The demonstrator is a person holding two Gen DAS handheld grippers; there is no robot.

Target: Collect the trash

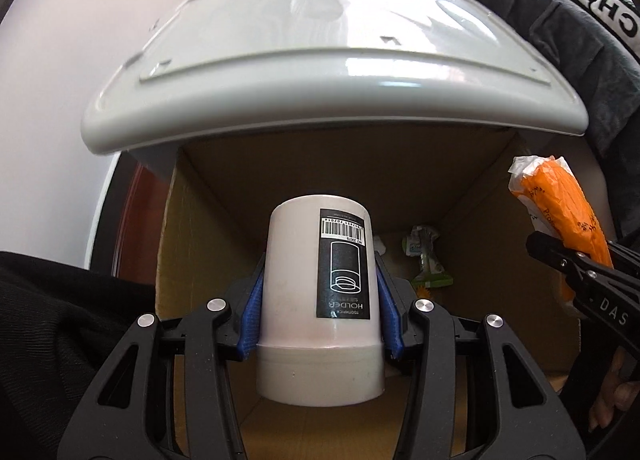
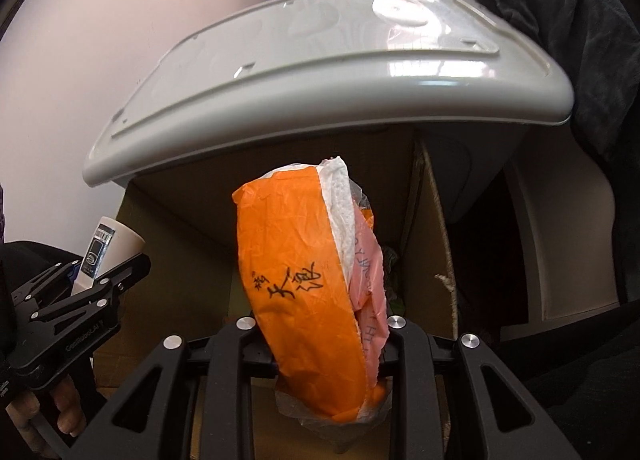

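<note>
Left gripper (image 1: 320,292): nearest the left wrist camera; blue pads (image 1: 250,316) pressed against both sides of a white toothpick holder (image 1: 320,300) – jaws part-way closed, firm hold, holder tilted away from the lens with its black label facing up.
Right gripper (image 2: 320,344): jaws nearly closed, clamped on an orange wrapper (image 2: 300,292) with white paper and a pink layer bunched inside; lower end of the bundle hangs below the jaws.
Position of both items: held in the air over the mouth of the cardboard box (image 1: 460,196) – neither appears to touch the walls or floor of the box.
Box contents: a crumpled green-and-white packet (image 1: 428,260) lies on the bottom at the far side; other contents too small or hidden to tell.
Lid (image 1: 280,60): grey plastic, standing over the far edge of the box, mouth left open below it.
Progress, judged: at least one piece already deposited; two pieces collected and brought to the box.
Outstanding: release of both pieces; whether more trash remains elsewhere cannot be told.
</note>
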